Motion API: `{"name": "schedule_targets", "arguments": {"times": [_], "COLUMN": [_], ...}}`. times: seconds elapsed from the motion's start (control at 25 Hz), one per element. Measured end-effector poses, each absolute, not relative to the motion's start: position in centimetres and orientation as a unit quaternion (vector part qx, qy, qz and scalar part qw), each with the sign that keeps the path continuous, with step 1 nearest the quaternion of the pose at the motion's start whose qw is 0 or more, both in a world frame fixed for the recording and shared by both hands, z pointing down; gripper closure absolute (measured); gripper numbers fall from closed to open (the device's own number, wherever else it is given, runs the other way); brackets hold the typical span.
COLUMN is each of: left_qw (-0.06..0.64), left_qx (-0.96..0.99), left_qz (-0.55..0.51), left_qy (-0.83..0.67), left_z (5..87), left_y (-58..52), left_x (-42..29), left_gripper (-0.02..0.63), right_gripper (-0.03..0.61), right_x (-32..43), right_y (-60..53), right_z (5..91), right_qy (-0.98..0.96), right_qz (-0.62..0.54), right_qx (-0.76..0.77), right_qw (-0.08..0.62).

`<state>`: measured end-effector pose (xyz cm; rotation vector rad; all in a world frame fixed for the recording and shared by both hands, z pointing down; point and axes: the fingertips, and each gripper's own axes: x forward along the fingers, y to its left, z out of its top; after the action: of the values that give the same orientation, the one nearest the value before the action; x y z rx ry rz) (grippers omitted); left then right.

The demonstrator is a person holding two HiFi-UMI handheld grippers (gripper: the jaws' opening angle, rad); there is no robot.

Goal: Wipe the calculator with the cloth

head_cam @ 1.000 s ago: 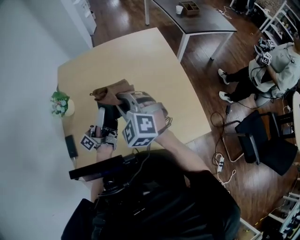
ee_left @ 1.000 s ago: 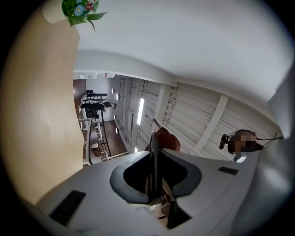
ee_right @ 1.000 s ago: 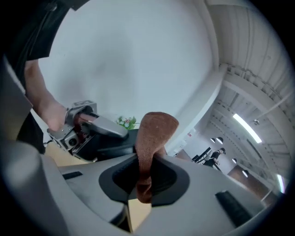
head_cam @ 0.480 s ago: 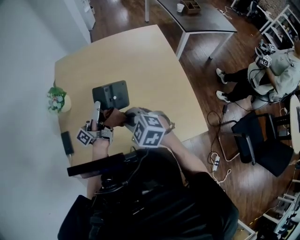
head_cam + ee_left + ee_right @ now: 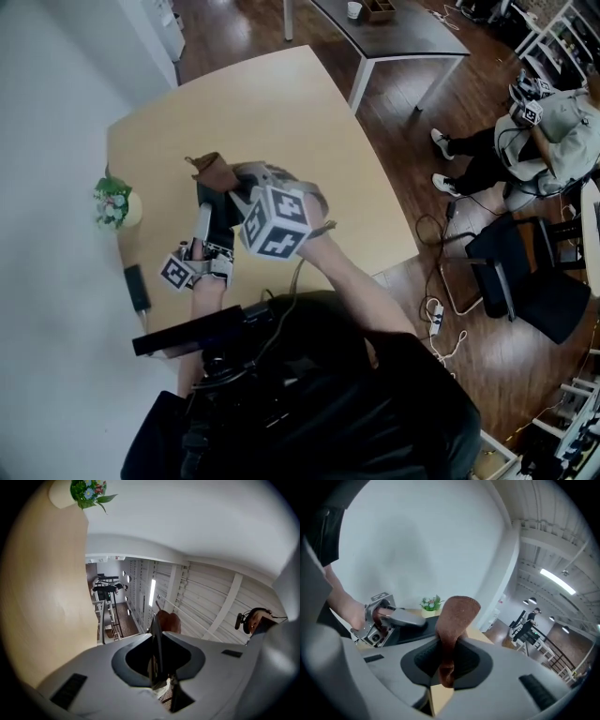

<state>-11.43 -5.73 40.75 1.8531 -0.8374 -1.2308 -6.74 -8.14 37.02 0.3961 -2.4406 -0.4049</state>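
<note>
Calculator [image 5: 216,223] is off the worktop [image 5: 281,112], held just left of the head view's centre. The left hand-held gripper [image 5: 158,638] has its jaws clamped on the calculator's near end. In the left gripper view the dark body shows edge-on as a thin blade standing between the two jaws and reaching away from the camera.

The brown cloth [image 5: 214,172] lies at the calculator's far end, towards the top of the head view. In the left gripper view it shows as a rounded brown fold just beyond the calculator's tip. The right hand-held gripper [image 5: 449,645] has its jaws closed on the cloth, and a folded tuft stands up out of them. It comes in from the right and crosses over the calculator, so much of the dark face is covered in the head view. Whether the cloth actually presses on the face at this instant, I cannot tell.

As a judgement, the wipe is under way rather than finished. Both tools are engaged, and the cloth is at one end of the calculator, as at the end of a stroke. Nothing shows how clean the face is, so further passes may remain, and neither calculator nor cloth is set down yet.

On the worktop's left edge stands a small potted plant [image 5: 114,202], with a dark flat device [image 5: 138,286] lower down. At the upper right a seated person [image 5: 553,127] is well apart from the work.
</note>
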Motion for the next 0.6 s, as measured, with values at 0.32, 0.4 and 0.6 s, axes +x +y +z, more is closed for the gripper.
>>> {"name": "schedule_targets", "arguments": {"times": [0.32,0.4,0.6], "left_qw": [0.404,0.415,0.448], "left_qx": [0.673,0.661,0.655], "left_qz": [-0.506,-0.512,-0.498], "left_qy": [-0.358,-0.359,-0.350], "left_z": [44.3,45.4,48.1], "left_y": [-6.9,-7.2,-7.9], "left_x": [-14.1,-14.1,-13.1], "left_gripper": [0.543,0.545,0.543], "right_gripper": [0.528,0.526,0.528], "right_x": [-7.8,-7.6,-6.4], "right_y": [-1.3,0.2,3.1], "right_z": [45.2,47.1,51.5], "right_qy": [-0.930,-0.930,-0.924], "right_qz": [-0.051,-0.011,0.095], "right_qx": [0.041,0.014,-0.043], "right_qw": [0.361,0.368,0.368]}}
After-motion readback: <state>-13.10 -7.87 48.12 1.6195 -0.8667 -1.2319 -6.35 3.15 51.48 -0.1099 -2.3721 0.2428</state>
